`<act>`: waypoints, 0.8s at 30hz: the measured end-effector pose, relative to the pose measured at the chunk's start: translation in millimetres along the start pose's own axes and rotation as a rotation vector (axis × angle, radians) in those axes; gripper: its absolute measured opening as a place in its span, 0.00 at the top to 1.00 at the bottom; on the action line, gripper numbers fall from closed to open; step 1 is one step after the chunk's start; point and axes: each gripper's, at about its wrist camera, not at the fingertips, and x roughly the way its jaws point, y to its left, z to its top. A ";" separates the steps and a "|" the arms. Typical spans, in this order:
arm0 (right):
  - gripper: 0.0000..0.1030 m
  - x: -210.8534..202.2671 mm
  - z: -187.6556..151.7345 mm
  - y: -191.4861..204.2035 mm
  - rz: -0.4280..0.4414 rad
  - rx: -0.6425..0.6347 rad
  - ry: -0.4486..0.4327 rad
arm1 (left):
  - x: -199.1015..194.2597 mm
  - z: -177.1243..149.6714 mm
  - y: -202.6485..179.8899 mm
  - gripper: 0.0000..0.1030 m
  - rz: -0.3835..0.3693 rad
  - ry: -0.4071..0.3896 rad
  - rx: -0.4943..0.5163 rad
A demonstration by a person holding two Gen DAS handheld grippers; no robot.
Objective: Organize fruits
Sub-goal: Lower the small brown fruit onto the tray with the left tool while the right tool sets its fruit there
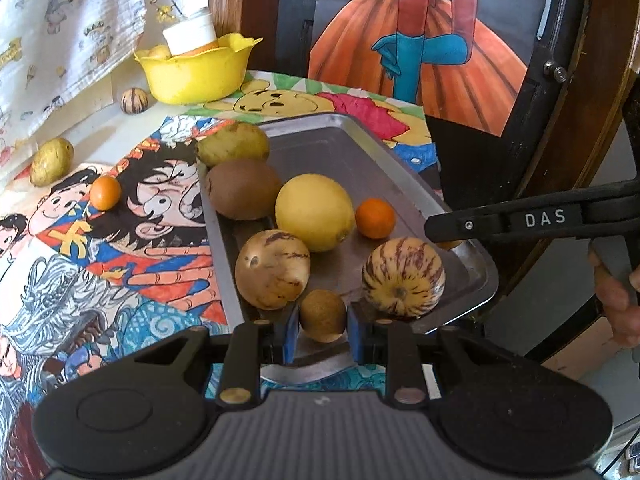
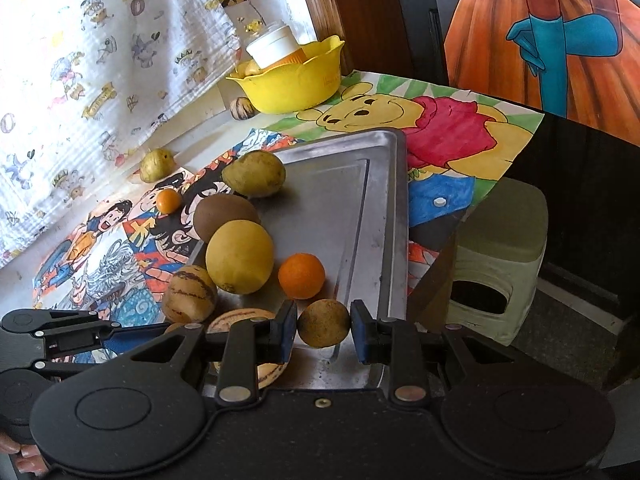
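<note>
A small brown fruit [image 1: 322, 315] is clamped in the left gripper [image 1: 322, 334] jaws at the tray's [image 1: 360, 148] near edge. A second round brown fruit [image 2: 323, 323] is pinched between the right gripper [image 2: 324, 330] jaws, just before the small orange fruit [image 2: 301, 275] on the tray.

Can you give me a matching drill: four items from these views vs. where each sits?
Items:
1. lemon
2. white-capped bottle
3. small brown round fruit
4. small orange fruit

Places:
A. in the yellow bowl
B. between the left tongs
C. on the metal tray
D. on the cartoon mat, off the tray

Pairs: 1-C, 2-A, 3-B, 4-D
</note>
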 end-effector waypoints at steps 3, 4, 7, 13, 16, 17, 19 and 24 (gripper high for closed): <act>0.70 2.4 -1.7 0.6 -0.006 -0.007 0.003 | 2.6 -0.5 1.8 0.73 0.006 0.013 -0.008; 0.70 3.2 -2.1 0.6 -0.007 -0.009 0.004 | 3.2 -0.6 2.5 0.73 0.007 0.016 -0.010; 0.70 5.2 -3.6 0.0 -0.010 -0.013 0.010 | 5.6 -1.4 4.2 0.73 0.006 0.030 -0.019; 0.70 9.6 -8.1 2.5 -0.024 -0.036 0.021 | 7.5 -2.2 6.7 0.73 0.004 0.040 -0.031; 0.70 10.5 -9.9 4.2 -0.029 -0.043 0.023 | 7.3 -2.4 6.8 0.72 0.004 0.041 -0.032; 0.70 10.7 -10.3 4.4 -0.031 -0.045 0.023 | 7.3 -2.4 7.1 0.72 0.004 0.042 -0.033; 0.70 11.4 -11.1 4.2 -0.033 -0.047 0.026 | 7.5 -2.1 7.9 0.72 0.004 0.044 -0.037; 0.69 11.8 -12.6 4.2 -0.039 -0.049 0.022 | 5.5 -2.7 9.4 0.71 0.007 0.046 -0.049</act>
